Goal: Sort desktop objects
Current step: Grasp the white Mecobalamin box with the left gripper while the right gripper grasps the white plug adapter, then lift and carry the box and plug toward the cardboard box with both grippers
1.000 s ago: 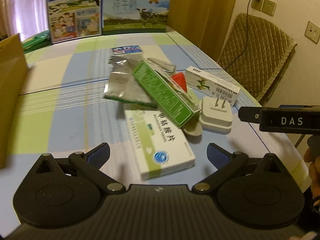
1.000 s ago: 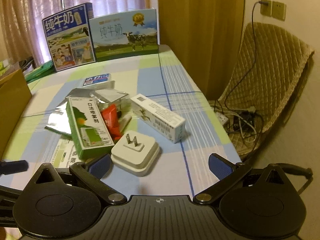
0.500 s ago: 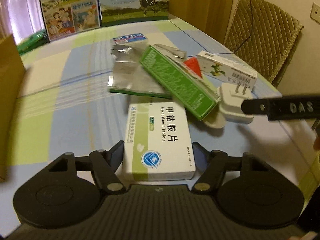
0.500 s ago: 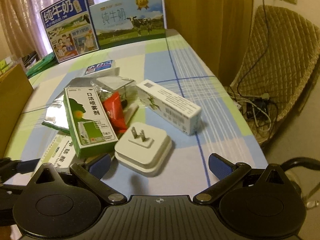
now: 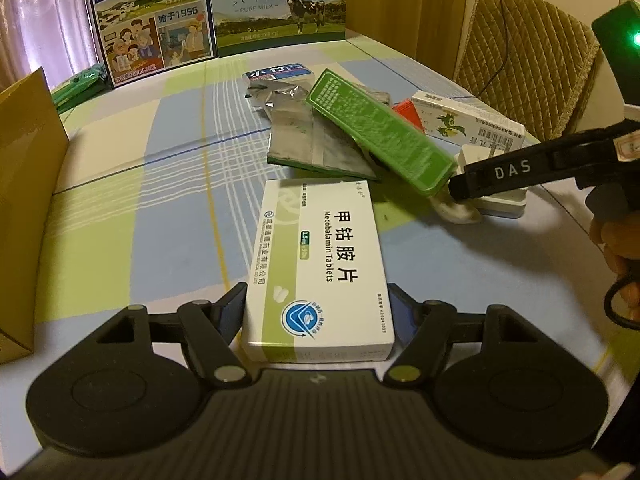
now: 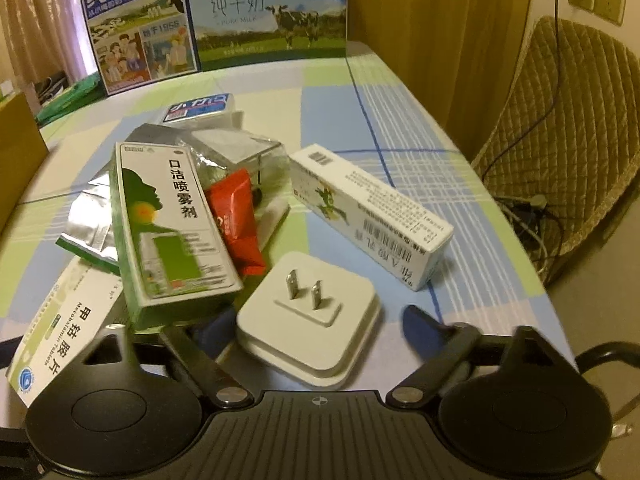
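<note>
White tablet box (image 5: 318, 268) is clamped at its near end by the left gripper (image 5: 318, 316), long axis pointing away toward the green box (image 5: 380, 134). Beside that box, the charger (image 6: 310, 320) is straddled by the spread-apart right gripper (image 6: 316, 320).

table (image 6: 400, 128) | checked cloth | tablet box (image 5: 316, 272) | plug adapter (image 6: 312, 320) | foil pouch (image 5: 304, 140)

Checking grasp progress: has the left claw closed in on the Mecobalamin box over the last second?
Yes. The left claw has advanced toward the milk cartons and narrowed; its fingers now flank the Mecobalamin box.
</note>
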`<state>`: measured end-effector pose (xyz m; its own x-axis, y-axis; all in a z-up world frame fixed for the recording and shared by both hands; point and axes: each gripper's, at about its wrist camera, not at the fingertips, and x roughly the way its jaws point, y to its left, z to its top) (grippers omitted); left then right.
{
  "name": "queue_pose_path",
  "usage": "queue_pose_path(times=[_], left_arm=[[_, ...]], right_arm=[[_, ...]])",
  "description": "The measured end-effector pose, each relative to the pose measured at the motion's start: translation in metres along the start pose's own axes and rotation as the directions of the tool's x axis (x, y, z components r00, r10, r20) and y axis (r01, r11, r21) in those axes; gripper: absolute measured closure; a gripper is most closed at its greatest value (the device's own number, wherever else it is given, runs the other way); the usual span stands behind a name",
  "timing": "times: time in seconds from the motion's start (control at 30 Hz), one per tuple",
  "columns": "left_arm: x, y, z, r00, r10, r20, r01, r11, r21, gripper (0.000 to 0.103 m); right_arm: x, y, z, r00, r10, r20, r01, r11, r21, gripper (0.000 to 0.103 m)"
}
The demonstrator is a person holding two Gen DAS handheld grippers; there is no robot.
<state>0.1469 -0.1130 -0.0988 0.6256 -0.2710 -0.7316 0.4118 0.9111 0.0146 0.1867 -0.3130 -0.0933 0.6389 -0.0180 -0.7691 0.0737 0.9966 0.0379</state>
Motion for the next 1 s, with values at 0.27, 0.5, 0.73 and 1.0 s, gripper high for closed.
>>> queue_pose_path(times=[0.27,0.5,0.73,1.0], left_arm=[[-0.004,0.001,0.002,1.000,-0.011,0.018,0.011,1.000,0.007,0.035],[-0.021,-0.005,-0.008,1.000,-0.015,0.004,0.014,0.998,0.063,0.036],[-0.042,-0.001,-0.032,1.000,-0.009,-0.009,0.009,0.999,0.044,0.035],[-0.033,0.001,-0.026,1.000,0.009,0.013,-0.009,1.000,0.026,0.032]], right_arm=[[-0.025,-0.005,-0.013,1.000,0.012,-0.003,-0.011,0.999,0.038,0.038],[-0.065,-0.001,-0.045,1.000,0.021,-0.013,-0.020,0.997,0.074,0.038],[-0.079,0.018,-0.074,0.999,-0.044,-0.029,0.045,0.999,0.031,0.035],[-0.074,0.013,-0.073,0.998,-0.068,-0.004,0.068,0.995,0.078,0.020]])
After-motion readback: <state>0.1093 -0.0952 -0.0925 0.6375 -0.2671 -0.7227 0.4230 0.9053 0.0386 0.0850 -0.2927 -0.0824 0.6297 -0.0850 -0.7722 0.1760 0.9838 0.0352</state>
